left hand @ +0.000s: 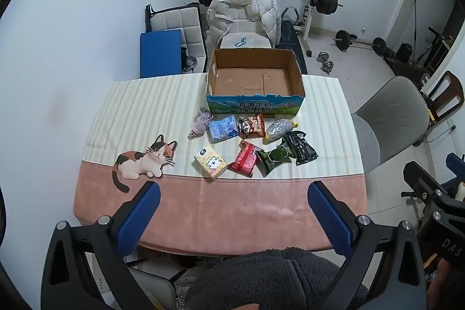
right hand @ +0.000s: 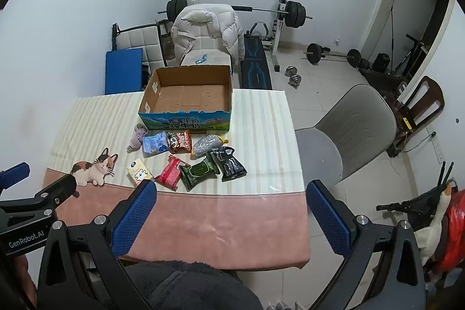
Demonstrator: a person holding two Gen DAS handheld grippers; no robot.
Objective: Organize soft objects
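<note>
An open, empty cardboard box stands at the table's far middle. In front of it lie several soft items: a lilac cloth, a blue packet, a panda snack bag, a silver-speckled pouch, a tissue pack, a red packet, a green packet and a black packet. My left gripper and right gripper are open and empty above the near table edge.
The table has a striped and pink cloth with a cat picture. A grey chair stands on the right, a chair with a puffy jacket behind the box. Weights and a barbell rack fill the back.
</note>
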